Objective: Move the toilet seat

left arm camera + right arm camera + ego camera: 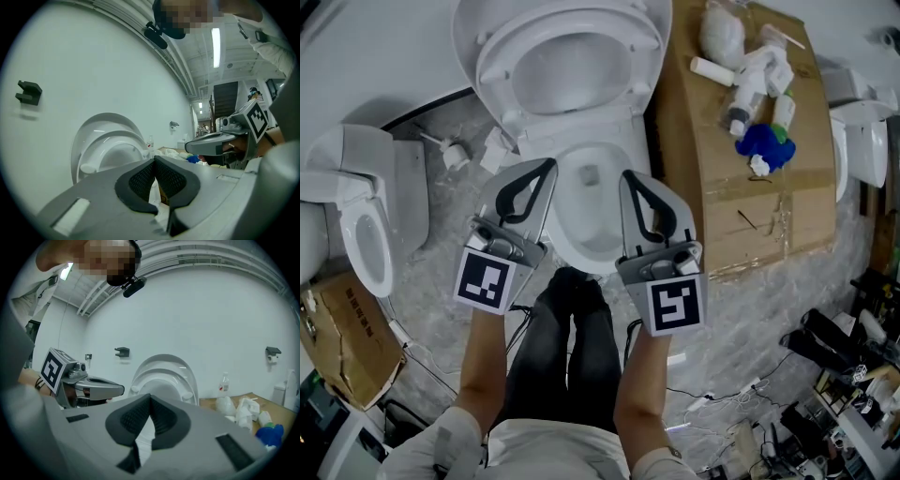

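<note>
The white toilet seat stands raised against its lid at the wall, and the bowl below it is uncovered. My left gripper hovers over the bowl's left rim, shut with nothing in it. My right gripper hovers over the right rim, also shut and empty. In the left gripper view the upright seat shows beyond the shut left gripper, with the right gripper alongside. In the right gripper view the seat rises straight ahead of the right gripper, and the left gripper is at the left.
A flattened cardboard sheet right of the toilet carries bottles, white bags and a blue object. A second toilet stands at the left and another at the right edge. A brush, a cardboard box and cables lie on the floor.
</note>
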`<state>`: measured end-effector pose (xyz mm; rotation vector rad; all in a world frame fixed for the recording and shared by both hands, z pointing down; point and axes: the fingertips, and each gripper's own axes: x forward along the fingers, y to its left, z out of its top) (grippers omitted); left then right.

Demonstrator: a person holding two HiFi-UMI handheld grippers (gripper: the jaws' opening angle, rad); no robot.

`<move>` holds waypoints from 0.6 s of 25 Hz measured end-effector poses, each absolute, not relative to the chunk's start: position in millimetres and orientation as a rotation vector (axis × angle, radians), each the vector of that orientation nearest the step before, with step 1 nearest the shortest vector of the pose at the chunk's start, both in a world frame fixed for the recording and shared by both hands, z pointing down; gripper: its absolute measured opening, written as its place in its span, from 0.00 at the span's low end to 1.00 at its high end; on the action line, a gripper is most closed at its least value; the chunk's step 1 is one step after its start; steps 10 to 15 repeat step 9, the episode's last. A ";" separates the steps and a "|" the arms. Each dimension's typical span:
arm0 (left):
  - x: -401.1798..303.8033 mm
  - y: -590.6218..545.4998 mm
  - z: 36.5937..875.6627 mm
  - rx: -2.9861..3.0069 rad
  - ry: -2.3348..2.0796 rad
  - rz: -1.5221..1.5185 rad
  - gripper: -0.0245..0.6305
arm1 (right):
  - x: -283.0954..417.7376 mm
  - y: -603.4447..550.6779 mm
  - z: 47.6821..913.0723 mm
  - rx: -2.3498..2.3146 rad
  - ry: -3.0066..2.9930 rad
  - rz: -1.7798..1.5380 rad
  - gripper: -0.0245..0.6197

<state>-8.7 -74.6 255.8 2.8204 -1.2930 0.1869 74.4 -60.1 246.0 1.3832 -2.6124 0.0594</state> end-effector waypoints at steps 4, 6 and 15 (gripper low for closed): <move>-5.8 -68.6 258.5 2.824 -1.286 0.195 0.03 | 75.5 -54.8 247.6 1.381 -2.611 0.059 0.04; -5.3 -66.1 259.3 2.825 -1.285 0.201 0.03 | 75.5 -52.6 247.8 1.382 -2.612 0.059 0.04; -4.7 -61.9 260.2 2.824 -1.285 0.208 0.03 | 75.7 -48.8 247.7 1.383 -2.614 0.062 0.04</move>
